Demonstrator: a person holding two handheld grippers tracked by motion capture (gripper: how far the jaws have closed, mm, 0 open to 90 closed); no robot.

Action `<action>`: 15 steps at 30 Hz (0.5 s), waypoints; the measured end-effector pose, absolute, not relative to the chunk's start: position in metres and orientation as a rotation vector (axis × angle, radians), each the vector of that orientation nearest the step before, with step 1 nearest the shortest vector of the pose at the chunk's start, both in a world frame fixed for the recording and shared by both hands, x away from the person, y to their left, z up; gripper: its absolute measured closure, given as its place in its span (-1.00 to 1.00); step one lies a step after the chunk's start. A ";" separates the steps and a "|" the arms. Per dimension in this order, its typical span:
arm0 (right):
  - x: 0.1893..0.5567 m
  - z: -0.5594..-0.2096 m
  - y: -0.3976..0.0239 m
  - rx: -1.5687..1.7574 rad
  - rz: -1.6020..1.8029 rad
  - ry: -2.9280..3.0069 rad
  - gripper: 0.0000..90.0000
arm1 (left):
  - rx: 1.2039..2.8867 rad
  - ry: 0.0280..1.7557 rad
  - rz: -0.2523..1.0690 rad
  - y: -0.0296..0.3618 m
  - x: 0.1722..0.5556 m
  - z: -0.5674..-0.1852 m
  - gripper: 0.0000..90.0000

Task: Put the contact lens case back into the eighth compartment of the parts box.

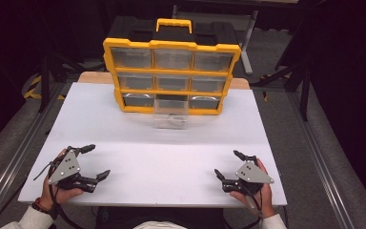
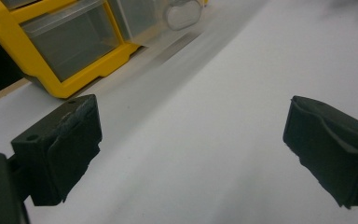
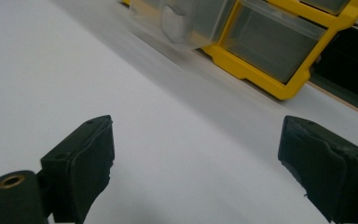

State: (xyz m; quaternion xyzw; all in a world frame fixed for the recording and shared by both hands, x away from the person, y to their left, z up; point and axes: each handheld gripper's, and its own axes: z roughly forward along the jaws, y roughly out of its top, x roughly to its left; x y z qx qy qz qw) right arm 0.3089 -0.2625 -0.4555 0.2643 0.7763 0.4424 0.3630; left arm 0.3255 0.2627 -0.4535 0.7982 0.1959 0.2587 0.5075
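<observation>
A yellow organizer [image 1: 171,76] with clear drawers stands at the middle of the white surface's [image 1: 124,129] far edge, its handle [image 1: 174,24] up. The bottom middle drawer [image 1: 170,117] is pulled out toward the near edge; something small and metallic lies in it, too blurred to identify. The left tongs [image 1: 96,162] rest by the near left corner, jaws spread wide, holding nothing. The right tongs [image 1: 227,164] sit by the near right corner, equally wide open and empty.

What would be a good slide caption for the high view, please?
Two open hand-held grippers, left gripper and right gripper, rest before a yellow drawer organizer with one drawer pulled out.
</observation>
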 end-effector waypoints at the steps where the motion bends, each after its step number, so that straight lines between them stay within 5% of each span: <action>1: 0.309 -0.456 -0.261 0.673 1.133 1.999 -0.73 | 1.923 0.473 0.625 0.263 0.325 -0.453 -0.88; 15: 0.307 -0.454 -0.259 0.661 1.129 1.987 -0.72 | 1.922 0.472 0.625 0.262 0.325 -0.453 -0.88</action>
